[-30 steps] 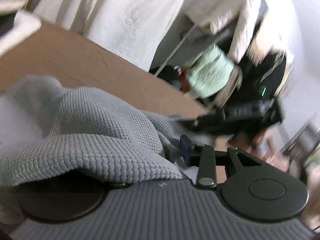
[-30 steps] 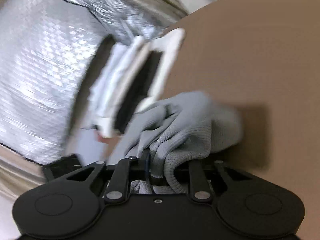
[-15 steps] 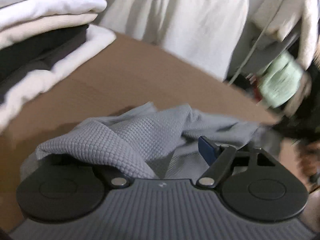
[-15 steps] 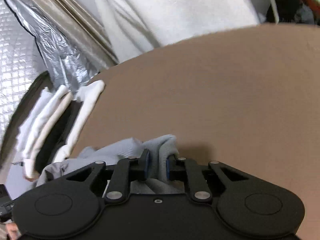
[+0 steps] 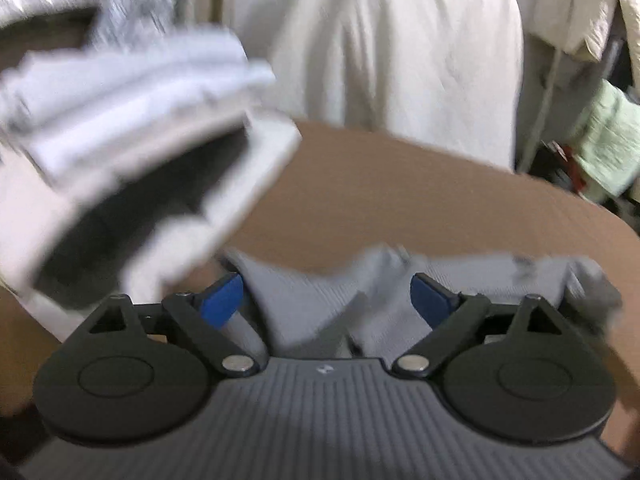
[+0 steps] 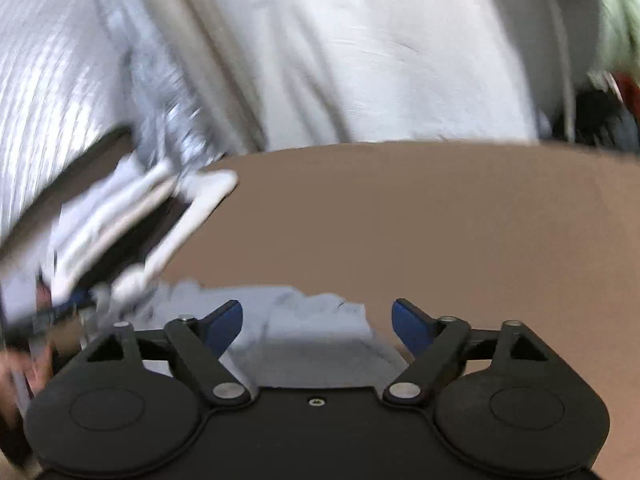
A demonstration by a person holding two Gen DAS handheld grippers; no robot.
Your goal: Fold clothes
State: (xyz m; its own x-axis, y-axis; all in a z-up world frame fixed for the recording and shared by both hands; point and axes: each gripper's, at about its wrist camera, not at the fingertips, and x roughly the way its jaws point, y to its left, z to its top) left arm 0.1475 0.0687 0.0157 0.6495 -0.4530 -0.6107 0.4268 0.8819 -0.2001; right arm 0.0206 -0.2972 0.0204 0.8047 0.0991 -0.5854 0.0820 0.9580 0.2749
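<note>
A grey waffle-knit garment (image 5: 304, 300) lies crumpled on the brown table (image 5: 400, 200), right in front of both grippers. My left gripper (image 5: 326, 296) is open, its blue pads on either side of the cloth without pinching it. My right gripper (image 6: 318, 322) is open too, just above the same grey garment (image 6: 304, 332). Both views are blurred by motion.
A stack of folded white, cream and dark clothes (image 5: 132, 152) sits at the table's left, also in the right wrist view (image 6: 132, 224). A white hanging garment (image 5: 400, 48) is behind the table. A pale green cloth (image 5: 608, 144) and clutter are at the far right.
Both grippers were shut on the grey garment and have opened, letting it drop onto the table. Both have pulled back and swung, so the folded stack now shows at the left.
</note>
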